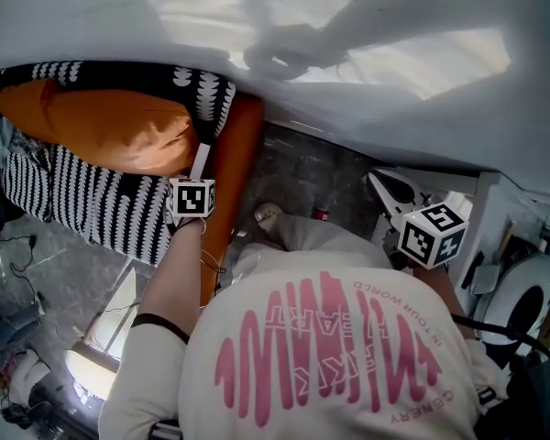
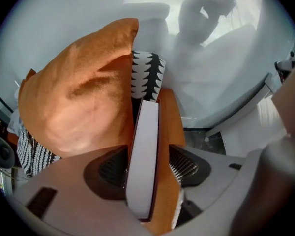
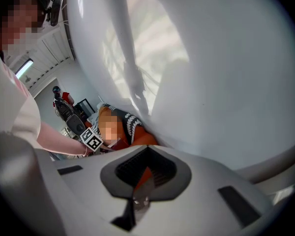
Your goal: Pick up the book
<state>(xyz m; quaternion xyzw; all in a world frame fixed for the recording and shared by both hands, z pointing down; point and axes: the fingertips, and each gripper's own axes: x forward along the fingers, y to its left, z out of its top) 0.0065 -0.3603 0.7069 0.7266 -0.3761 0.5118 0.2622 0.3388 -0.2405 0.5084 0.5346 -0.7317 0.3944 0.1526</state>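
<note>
The book (image 2: 142, 151) stands on its edge, white page block facing me, wedged between an orange pillow (image 2: 78, 102) and an orange cushion (image 2: 170, 127). My left gripper (image 2: 148, 167) points steeply down with a jaw on each side of the book, which reaches deep between them. The left pad lies close along the book's face, and a fold of orange cushion sits between the book and the right pad; I see no firm press. In the head view the left gripper (image 1: 201, 159) dips between the pillow (image 1: 101, 126) and cushion (image 1: 236, 163). My right gripper (image 1: 379, 181) hangs over the floor, jaws together, empty (image 3: 137, 181).
A black-and-white patterned pillow (image 1: 101, 204) lies under and behind the orange one. The white sheet (image 1: 367, 53) fills the top of the head view. On the grey floor (image 1: 316, 172) are a small red can (image 1: 322, 214) and my foot (image 1: 268, 214). White equipment (image 1: 522, 287) stands at right.
</note>
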